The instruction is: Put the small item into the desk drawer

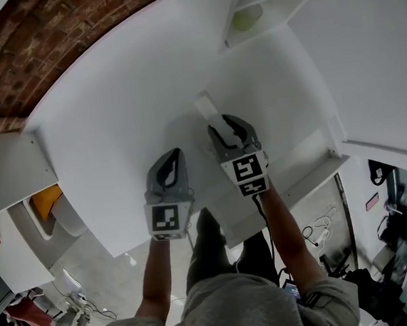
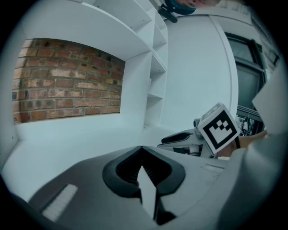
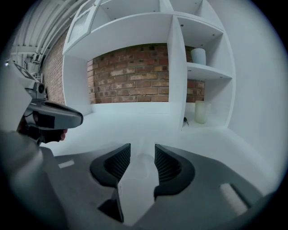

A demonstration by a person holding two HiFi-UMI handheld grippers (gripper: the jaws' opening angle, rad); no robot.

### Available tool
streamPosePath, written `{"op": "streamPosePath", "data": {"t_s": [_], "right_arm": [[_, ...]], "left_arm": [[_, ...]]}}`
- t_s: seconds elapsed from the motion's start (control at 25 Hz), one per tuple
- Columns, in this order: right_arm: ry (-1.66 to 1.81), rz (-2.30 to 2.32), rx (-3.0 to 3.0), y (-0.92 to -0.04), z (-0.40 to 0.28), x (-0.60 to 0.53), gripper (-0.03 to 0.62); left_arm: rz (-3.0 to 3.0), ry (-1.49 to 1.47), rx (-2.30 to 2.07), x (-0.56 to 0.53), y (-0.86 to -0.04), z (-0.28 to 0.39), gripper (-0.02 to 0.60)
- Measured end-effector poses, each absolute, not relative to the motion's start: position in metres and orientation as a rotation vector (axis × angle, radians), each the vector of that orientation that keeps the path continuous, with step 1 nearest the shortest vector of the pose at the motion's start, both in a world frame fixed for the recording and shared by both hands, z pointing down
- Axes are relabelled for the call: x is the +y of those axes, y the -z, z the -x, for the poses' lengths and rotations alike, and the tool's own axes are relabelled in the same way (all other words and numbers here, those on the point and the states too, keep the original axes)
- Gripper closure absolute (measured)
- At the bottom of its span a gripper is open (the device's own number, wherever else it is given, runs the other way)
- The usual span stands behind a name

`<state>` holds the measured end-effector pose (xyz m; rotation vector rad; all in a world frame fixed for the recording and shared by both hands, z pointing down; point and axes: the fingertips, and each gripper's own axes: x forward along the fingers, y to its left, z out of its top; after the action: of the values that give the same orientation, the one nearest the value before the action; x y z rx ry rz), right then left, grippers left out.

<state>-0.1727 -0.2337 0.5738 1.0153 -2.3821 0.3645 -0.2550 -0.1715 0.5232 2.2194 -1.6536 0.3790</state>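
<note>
A small white flat item (image 1: pixel 206 108) lies on the white desk (image 1: pixel 114 131), hard to tell from the surface. My right gripper (image 1: pixel 226 123) sits just behind it, open; in the right gripper view the pale item (image 3: pixel 143 161) shows low between the spread jaws, with the pads off it. To its left and nearer the desk's front edge, my left gripper (image 1: pixel 173 157) is shut with nothing in it; its tips meet in the left gripper view (image 2: pixel 142 150). No drawer is recognisable in any view.
White shelves stand at the desk's right end, holding a pale green jar (image 1: pixel 247 18) (image 3: pixel 201 111) and a white vessel (image 3: pixel 198 56) one shelf up. A brick wall (image 1: pixel 55 37) backs the desk. The front edge (image 1: pixel 168 237) runs just behind both grippers.
</note>
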Motion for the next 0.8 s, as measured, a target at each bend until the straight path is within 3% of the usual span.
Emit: {"op": "streamPosePath", "data": {"t_s": [0.4,0.68,0.8], "right_arm": [[-0.426,-0.981,-2.32,-0.606,0.181,-0.249,0.358],[-0.431,-0.977,-2.292,-0.615,0.186,-0.255,0.363],[-0.425,-0.983,-2.279,-0.616,0.186,-0.257,0.401]], "left_arm": [[-2.208,-0.4,-1.61,-0.179,-0.534,0.251,0.569],[-2.218,-0.413,-1.595,-0.185,-0.537,0.252,0.569],[-2.221,-0.415,-1.589,-0.185,-0.538,0.253,0.569]]}}
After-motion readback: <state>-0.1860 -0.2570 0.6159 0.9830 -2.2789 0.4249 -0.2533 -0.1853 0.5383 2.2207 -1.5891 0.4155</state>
